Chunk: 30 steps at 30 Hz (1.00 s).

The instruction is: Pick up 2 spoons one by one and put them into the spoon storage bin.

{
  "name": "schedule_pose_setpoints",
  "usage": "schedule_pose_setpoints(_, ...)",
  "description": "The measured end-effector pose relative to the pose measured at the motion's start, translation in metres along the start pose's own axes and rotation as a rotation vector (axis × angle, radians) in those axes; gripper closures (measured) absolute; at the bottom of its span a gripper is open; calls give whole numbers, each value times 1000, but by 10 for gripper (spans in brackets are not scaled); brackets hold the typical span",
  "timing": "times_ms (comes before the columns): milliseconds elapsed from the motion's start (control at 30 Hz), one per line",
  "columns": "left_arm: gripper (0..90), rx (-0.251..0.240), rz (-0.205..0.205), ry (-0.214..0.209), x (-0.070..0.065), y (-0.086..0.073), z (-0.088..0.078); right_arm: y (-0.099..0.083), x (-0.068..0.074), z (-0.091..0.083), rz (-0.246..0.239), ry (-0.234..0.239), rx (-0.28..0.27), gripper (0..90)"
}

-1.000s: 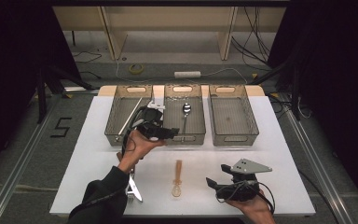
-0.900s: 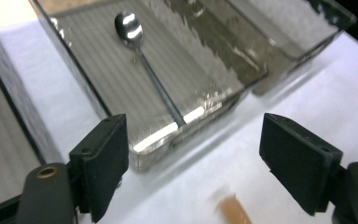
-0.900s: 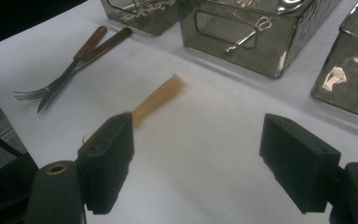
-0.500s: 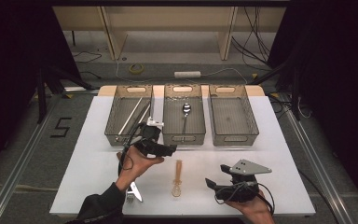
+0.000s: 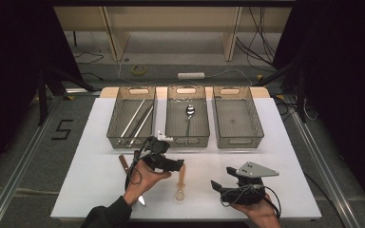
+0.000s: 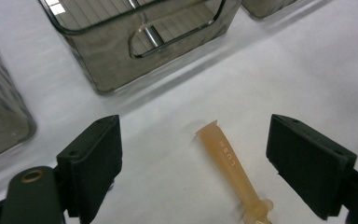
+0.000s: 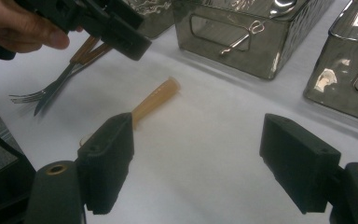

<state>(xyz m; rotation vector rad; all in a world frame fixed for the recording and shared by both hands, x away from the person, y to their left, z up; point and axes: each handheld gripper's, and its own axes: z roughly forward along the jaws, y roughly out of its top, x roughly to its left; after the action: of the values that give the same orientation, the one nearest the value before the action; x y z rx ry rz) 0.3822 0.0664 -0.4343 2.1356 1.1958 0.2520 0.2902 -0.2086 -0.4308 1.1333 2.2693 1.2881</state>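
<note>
An amber plastic spoon (image 5: 180, 183) lies on the white table (image 5: 90, 180), handle toward the bins. My left gripper (image 5: 180, 166) hovers over that handle. In the left gripper view its jaws (image 6: 196, 158) stand open and have just been opening; the spoon handle (image 6: 228, 158) lies on the table between them, untouched. My right gripper (image 5: 216, 186) rests low at the front right, open with nothing in it (image 7: 196, 158). From there I see the amber spoon (image 7: 156, 100) ahead and the left gripper (image 7: 112, 30) above it.
Three smoked plastic bins stand in a row at the back: the left bin (image 5: 119, 137) holds metal sticks, the middle bin (image 5: 186, 141) a metal spoon (image 5: 189, 114), and the right bin (image 5: 237, 141) nothing. A wooden-handled knife (image 7: 60, 86) and fork (image 7: 32, 97) lie at the front left.
My left gripper has come away from the bins, toward the front and down, and now hangs over the amber spoon's handle. The right gripper has stayed put.
</note>
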Motion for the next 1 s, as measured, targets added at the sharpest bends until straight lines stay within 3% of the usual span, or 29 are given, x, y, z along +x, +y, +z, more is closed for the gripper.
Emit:
schedule_pose_setpoints(400, 195, 64, 48, -5, -12, -12, 15, 0, 0, 0, -1, 0, 8, 269)
schedule_pose_setpoints(1000, 282, 120, 90, -7, -26, -22, 30, 0, 0, 0, -2, -1, 9, 269)
